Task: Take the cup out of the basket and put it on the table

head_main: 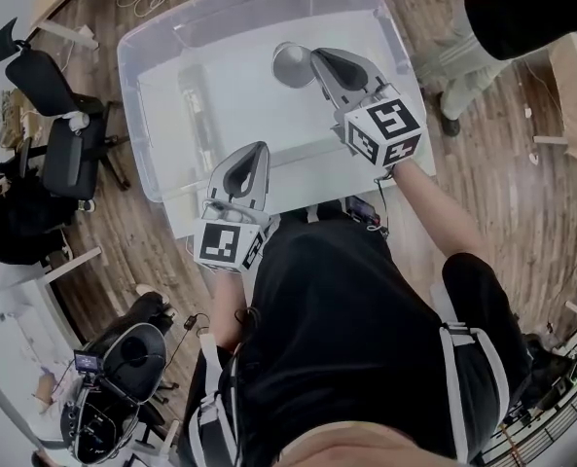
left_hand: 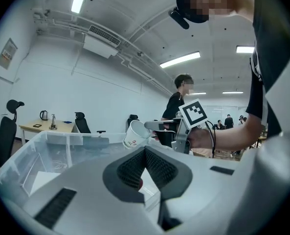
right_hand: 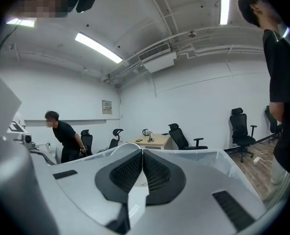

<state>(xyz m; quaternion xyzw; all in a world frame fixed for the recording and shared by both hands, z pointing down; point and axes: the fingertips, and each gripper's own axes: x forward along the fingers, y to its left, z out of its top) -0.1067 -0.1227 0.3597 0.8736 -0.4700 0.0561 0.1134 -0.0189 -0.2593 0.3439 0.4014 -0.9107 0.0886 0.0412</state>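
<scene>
A clear plastic basket (head_main: 137, 95) stands on a white table (head_main: 183, 217). My right gripper (head_main: 312, 58) is over the basket's far middle, shut on the rim of a white paper cup (head_main: 292, 64). The cup is lifted and tipped on its side. In the left gripper view the cup (left_hand: 135, 133) hangs above the basket's rim from the right gripper (left_hand: 154, 126). In the right gripper view the cup's wall (right_hand: 137, 180) is pinched between the pads. My left gripper (head_main: 259, 149) sits at the basket's near edge, shut and holding nothing.
A long pale object (head_main: 198, 115) lies inside the basket. Office chairs (head_main: 59, 134) stand to the left on the wooden floor. A person (head_main: 522, 17) stands at the upper right beside a wooden box (head_main: 575, 86). Camera gear (head_main: 113, 377) sits at the lower left.
</scene>
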